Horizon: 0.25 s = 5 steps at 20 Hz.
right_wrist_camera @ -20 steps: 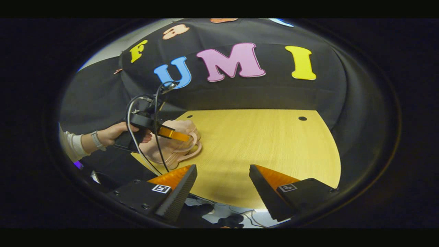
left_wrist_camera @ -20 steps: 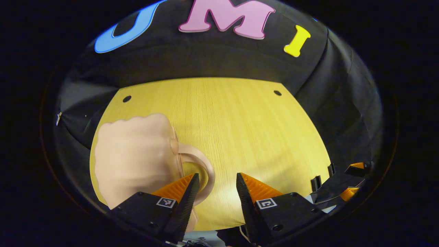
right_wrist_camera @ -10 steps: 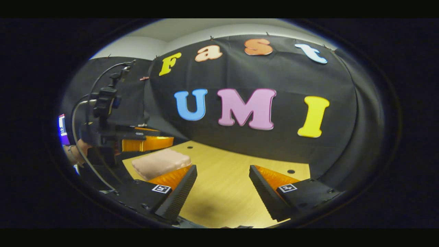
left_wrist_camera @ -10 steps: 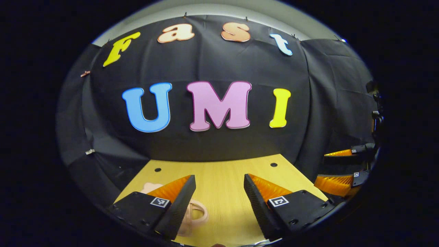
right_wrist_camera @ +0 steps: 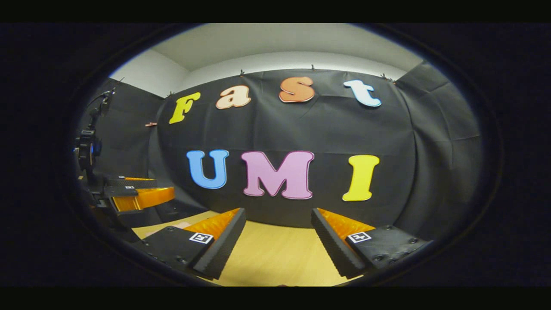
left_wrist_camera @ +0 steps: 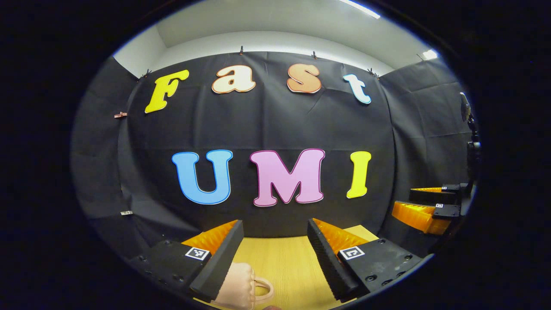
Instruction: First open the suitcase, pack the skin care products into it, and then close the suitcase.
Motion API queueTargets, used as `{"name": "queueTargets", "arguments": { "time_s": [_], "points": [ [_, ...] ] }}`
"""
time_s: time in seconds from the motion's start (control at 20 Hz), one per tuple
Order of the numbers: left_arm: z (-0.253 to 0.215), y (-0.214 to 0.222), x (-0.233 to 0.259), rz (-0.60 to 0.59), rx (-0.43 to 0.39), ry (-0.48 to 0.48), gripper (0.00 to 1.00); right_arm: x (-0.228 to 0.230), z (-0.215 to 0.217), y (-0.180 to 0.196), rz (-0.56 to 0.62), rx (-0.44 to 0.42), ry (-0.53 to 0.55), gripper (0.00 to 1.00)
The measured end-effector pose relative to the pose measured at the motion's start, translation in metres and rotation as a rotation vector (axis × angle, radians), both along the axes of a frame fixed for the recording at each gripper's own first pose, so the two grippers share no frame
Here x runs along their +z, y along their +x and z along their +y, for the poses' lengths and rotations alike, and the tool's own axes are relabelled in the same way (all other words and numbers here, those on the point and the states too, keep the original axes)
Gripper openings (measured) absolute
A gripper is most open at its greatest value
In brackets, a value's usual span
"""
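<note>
Tilting upward over the last second, the left gripper view has swung from looking down on the suitcase to facing the booth wall. The left gripper (left_wrist_camera: 275,258) has its fingers spread apart and empty. The pink suitcase (left_wrist_camera: 239,290) now sits at the very bottom of the view on the wooden table (left_wrist_camera: 284,267), closed, its looped handle just beside the left-hand finger; 1 second ago that finger reached into the handle. The right gripper (left_wrist_camera: 426,206) hangs at the right edge, fingers apart.

Rising likewise, the right gripper view has lost most of the tabletop. Its own fingers stand parted around nothing (right_wrist_camera: 277,241). The left gripper (right_wrist_camera: 137,193) floats at the left, lifted off the suitcase (right_wrist_camera: 178,225), of which a pale sliver peeks behind the left-hand finger.

Both tools have withdrawn with the case shut, and no skin care products are visible, which suggests the packing and closing are finished.
</note>
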<state>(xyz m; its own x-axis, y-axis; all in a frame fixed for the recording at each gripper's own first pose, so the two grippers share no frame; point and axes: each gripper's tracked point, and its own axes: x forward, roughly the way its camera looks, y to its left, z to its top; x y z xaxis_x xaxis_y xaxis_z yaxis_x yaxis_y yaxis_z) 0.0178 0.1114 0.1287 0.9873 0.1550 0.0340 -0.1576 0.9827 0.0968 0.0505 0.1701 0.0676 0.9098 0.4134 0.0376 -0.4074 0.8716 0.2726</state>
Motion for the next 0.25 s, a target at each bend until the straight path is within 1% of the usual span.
{"name": "queueTargets", "arguments": {
  "time_s": [0.15,0.25],
  "points": [
    [0.0063,0.0017,0.0017,-0.003,-0.008,-0.031,0.94,0.0055,0.0055,-0.0007,0.006,-0.009,0.013,0.97],
    [0.0093,0.0031,0.003,-0.004,-0.015,-0.038,0.94,0.0061,0.0095,-0.003,-0.003,-0.011,-0.001,0.96]
  ]
}}
